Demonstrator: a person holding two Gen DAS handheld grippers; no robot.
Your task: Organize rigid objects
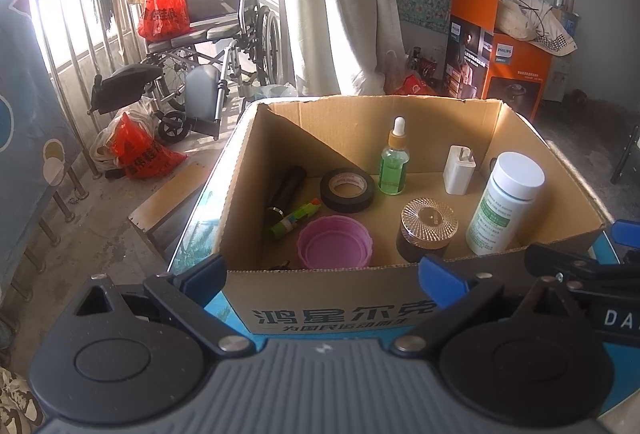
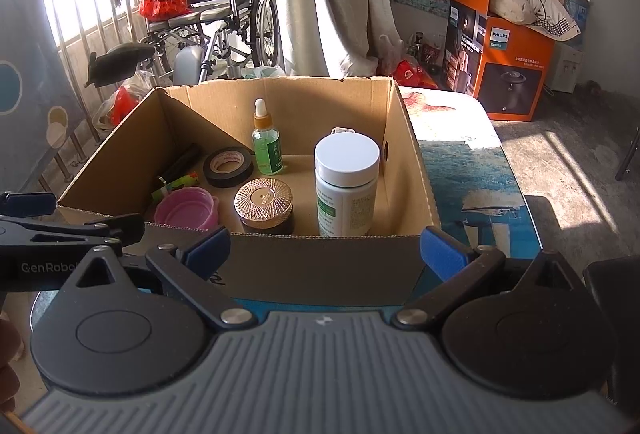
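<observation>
An open cardboard box (image 1: 320,294) (image 2: 408,154) stands on a blue-patterned table. Inside it are a white pill bottle (image 1: 506,202) (image 2: 346,180), a brown jar with a gold lid (image 1: 428,230) (image 2: 264,204), a pink lid (image 1: 334,242) (image 2: 186,208), a black tape roll (image 1: 347,190) (image 2: 228,167), a green dropper bottle (image 1: 394,160) (image 2: 266,144), a white charger (image 1: 460,170), a black cylinder (image 1: 286,190) and a green marker (image 1: 294,218). My left gripper (image 1: 326,274) and my right gripper (image 2: 326,250) both hover open and empty before the box's near wall.
The table (image 2: 472,170) extends bare to the right of the box. Behind it stand a wheelchair (image 1: 224,46) with red bags, a railing, a curtain and an orange Philips carton (image 2: 504,62). The other gripper shows at each view's side edge.
</observation>
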